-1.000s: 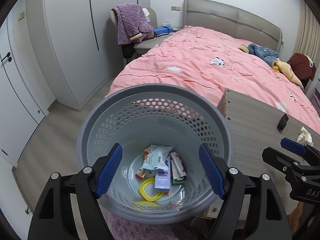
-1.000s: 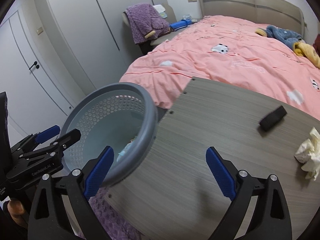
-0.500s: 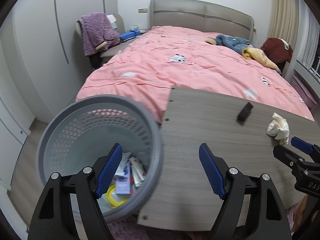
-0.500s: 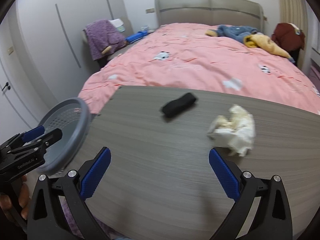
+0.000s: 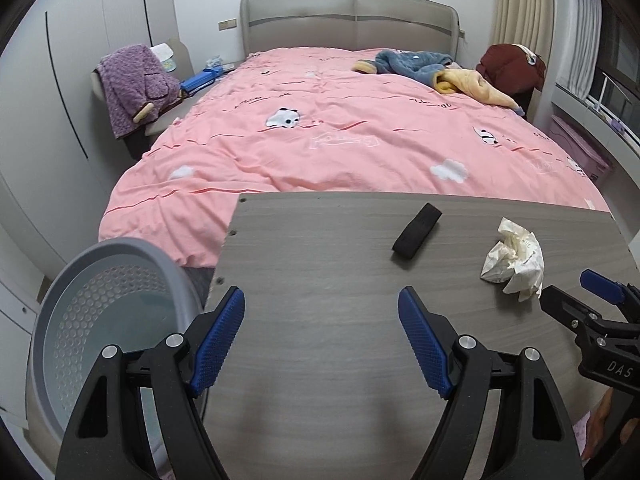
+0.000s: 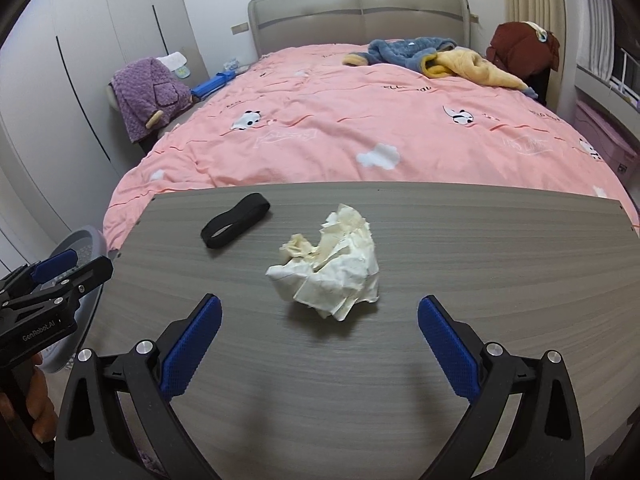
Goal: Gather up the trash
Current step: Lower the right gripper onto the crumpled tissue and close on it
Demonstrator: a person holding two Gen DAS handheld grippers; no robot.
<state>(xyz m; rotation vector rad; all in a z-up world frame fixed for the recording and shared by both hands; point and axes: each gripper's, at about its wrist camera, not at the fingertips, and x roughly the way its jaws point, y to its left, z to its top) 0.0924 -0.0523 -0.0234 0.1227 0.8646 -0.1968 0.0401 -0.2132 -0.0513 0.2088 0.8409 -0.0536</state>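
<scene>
A crumpled white tissue [image 6: 326, 270] lies on the grey wooden table [image 6: 480, 248], just ahead of my right gripper [image 6: 319, 344], which is open and empty. The tissue also shows in the left wrist view [image 5: 514, 258] at the right. A black band [image 6: 235, 220] lies on the table left of the tissue, also in the left wrist view [image 5: 417, 230]. My left gripper [image 5: 322, 332] is open and empty over the table's left part. The grey perforated bin [image 5: 60, 292] stands at the table's left edge; its contents are hidden.
A bed with a pink cover [image 5: 340, 128] runs behind the table, with blue and yellow clothes [image 5: 432, 68] on it. A chair with a purple garment [image 5: 132, 84] stands at the left by white wardrobes [image 5: 40, 80].
Both grippers have swung to the right, away from the bin and over the table. The tissue has come to the middle of the right wrist view. Both stay open.
</scene>
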